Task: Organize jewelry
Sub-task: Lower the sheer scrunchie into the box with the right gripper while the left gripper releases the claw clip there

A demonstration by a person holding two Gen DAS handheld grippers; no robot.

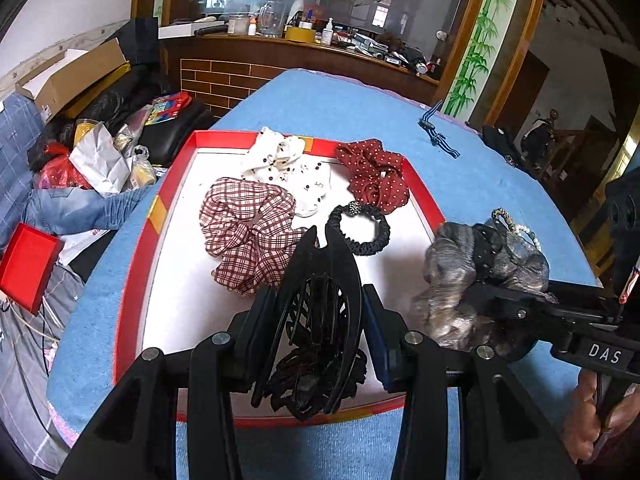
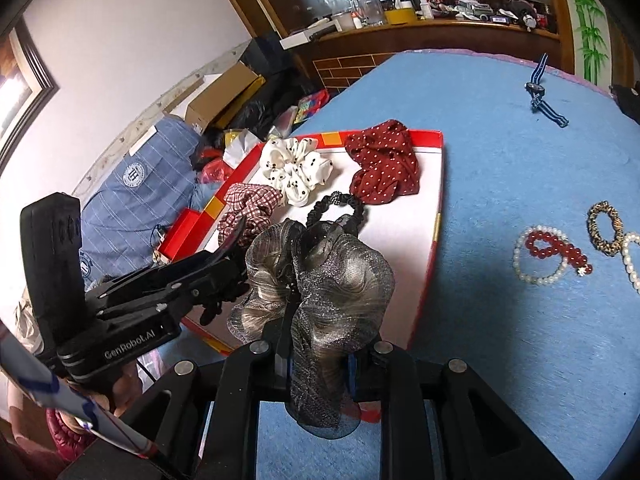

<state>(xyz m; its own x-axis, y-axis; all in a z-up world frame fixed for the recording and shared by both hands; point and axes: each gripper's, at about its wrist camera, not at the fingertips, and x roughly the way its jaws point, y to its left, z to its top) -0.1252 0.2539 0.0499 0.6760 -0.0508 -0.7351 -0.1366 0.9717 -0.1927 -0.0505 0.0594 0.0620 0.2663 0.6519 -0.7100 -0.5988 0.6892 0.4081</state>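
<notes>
1. Red-rimmed, with a white floor, the shallow cardboard tray (image 1: 424, 196) on the blue cloth table (image 2: 500, 184) already holds a plaid scrunchie (image 1: 248, 232), a white dotted scrunchie (image 2: 294, 172), a dark red polka-dot scrunchie (image 2: 384, 164) and a black elastic hair tie (image 1: 360, 232).
2. The left gripper (image 1: 316, 344) is clamped on a black plastic claw clip (image 1: 320, 304), held over the tray's near end.
3. The right gripper (image 2: 316, 360) pinches a grey shimmery organza scrunchie (image 2: 320, 280) above the tray's near edge.
4. Both likely go in next.
5. Left on the cloth: a pearl-and-red bead bracelet set (image 2: 548, 256), a leopard-print band (image 2: 604, 228) and a striped blue strap (image 2: 540, 88).
</notes>
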